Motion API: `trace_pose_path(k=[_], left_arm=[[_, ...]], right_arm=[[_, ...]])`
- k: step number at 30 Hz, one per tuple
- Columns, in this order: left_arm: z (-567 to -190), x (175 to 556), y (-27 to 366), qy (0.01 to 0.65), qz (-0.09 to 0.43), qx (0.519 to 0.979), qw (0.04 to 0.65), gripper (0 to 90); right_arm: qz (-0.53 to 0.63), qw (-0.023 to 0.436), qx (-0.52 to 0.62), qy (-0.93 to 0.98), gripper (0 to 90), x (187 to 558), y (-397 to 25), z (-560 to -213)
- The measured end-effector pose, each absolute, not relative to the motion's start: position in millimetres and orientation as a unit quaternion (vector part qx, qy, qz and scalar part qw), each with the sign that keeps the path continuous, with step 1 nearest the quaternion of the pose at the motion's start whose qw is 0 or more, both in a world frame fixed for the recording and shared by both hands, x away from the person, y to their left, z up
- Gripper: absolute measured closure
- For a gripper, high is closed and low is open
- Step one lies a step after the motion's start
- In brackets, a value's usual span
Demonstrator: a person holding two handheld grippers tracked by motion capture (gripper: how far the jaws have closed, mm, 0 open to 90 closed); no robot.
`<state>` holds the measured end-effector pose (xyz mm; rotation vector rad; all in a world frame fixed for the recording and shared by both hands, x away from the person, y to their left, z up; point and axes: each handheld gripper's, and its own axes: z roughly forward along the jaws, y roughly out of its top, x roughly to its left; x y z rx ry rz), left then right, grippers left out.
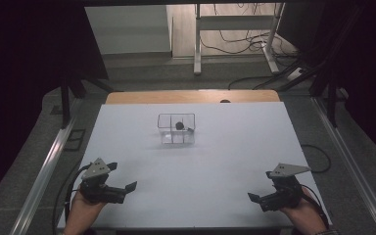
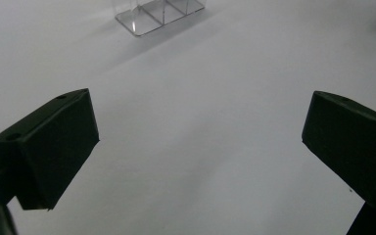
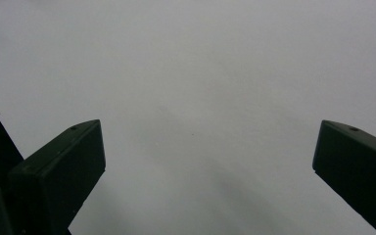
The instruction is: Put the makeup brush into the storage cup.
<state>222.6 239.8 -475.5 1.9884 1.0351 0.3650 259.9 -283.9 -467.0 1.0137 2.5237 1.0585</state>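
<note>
On the left side I see my left tongs (image 1: 127, 188) low over the white surface (image 1: 225, 161), held in a hand (image 1: 81, 213) that is cut off by the bottom edge. In the left gripper view the two black jaws stand wide apart with only bare white surface between them, so these tongs are released and hold nothing.

Going toward the middle, the clear box (image 1: 176, 128) sits on the far half of the surface, well apart from both tongs. It is split into little rooms by see-through walls. A small dark thing (image 1: 179, 125) lies in the back room on the right. It is too small and dim for me to tell what it is. In the left gripper view only the near corner of the clear box (image 2: 159, 14) shows, and the rest is cut off at the top.

On the right, my right tongs (image 1: 255, 198) hang near the front edge. Their jaws are spread wide too, released, with plain grey-white surface (image 3: 200, 98) between them. The picture is dim there.
</note>
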Motion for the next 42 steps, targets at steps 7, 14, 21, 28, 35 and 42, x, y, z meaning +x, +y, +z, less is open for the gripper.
trace_pose_path(k=[7, 14, 21, 28, 35, 42], left_arm=[[-478.0, 218.0, 245.8, 0.421, 0.151, 0.794, 0.412, 0.8], [-479.4, 212.9, 254.0, 0.431, 0.156, 0.79, 0.407, 0.8], [-480.6, 207.6, 261.2, 0.439, 0.159, 0.787, 0.403, 0.8], [-481.9, 202.8, 267.2, 0.446, 0.164, 0.784, 0.398, 0.8], [-484.3, 198.1, 274.0, 0.453, 0.169, 0.784, 0.389, 0.8], [-487.2, 195.3, 279.4, 0.458, 0.171, 0.785, 0.379, 0.9]], right_arm=[[0.361, 0.112, 0.346, 0.859, 0.0, 260.0, -284.1, -467.1], [0.36, 0.112, 0.346, 0.859, 0.0, 260.0, -284.2, -467.2], [0.359, 0.112, 0.346, 0.859, 0.0, 260.0, -284.1, -467.3], [0.358, 0.112, 0.346, 0.86, 0.0, 260.0, -284.2, -467.3], [0.358, 0.112, 0.346, 0.86, 0.0, 260.1, -284.2, -467.3], [0.357, 0.113, 0.347, 0.86, 0.0, 260.0, -284.1, -467.4]])
